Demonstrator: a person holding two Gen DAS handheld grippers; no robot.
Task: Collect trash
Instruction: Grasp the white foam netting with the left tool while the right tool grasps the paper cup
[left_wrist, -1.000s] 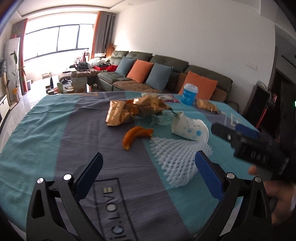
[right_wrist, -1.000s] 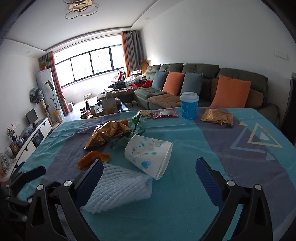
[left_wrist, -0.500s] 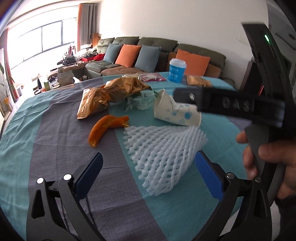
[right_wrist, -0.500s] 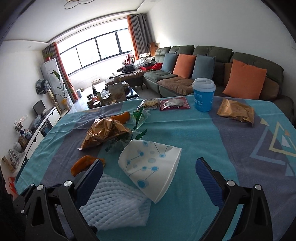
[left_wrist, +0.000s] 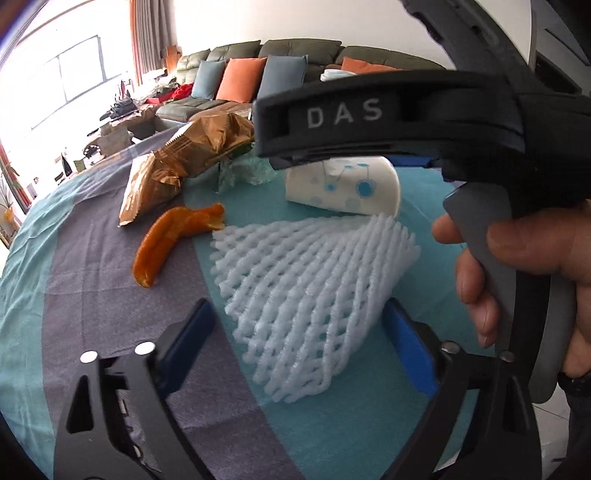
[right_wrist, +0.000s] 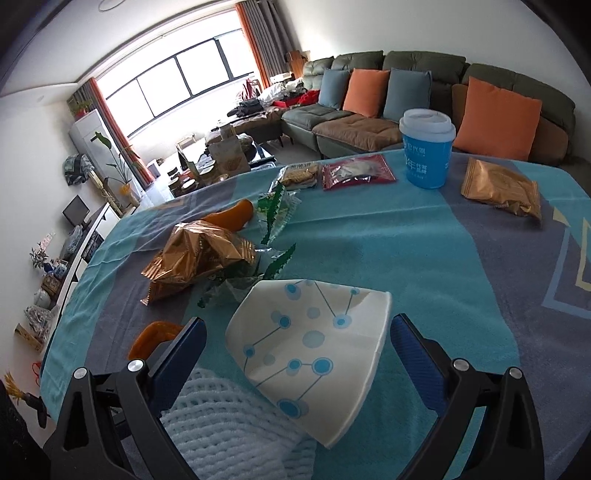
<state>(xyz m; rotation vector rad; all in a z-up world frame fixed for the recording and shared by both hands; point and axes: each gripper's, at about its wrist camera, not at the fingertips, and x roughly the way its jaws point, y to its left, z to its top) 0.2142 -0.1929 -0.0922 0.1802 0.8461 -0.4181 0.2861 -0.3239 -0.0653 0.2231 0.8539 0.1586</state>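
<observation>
Covering the whole near scene, a teal and grey tablecloth (right_wrist: 424, 251) carries the litter, with a sofa (right_wrist: 424, 74) and its orange and blue cushions behind it; on the cloth, a white foam fruit net (left_wrist: 314, 291) lies flat between the blue fingers of the left gripper (left_wrist: 299, 350), whose jaws have just been closing a little yet stand apart, the pads not pressing the net; just beyond the net lies a crushed paper cup (right_wrist: 314, 350), white with blue dots, on its side and touching the net's far edge, and the right gripper (right_wrist: 295, 358) straddles it with its fingers wide apart, neither pad on the cup; a person's hand (left_wrist: 517, 266) grips that right tool's handle, seen at the right of the left wrist view; a crumpled gold snack bag (left_wrist: 177, 166) sits further back, an orange peel (left_wrist: 173, 236) lies just left of the net, and a blue lidded cup (right_wrist: 426, 151) stands upright near the far edge beside a red packet (right_wrist: 356, 171) and a small gold packet (right_wrist: 502, 188)
</observation>
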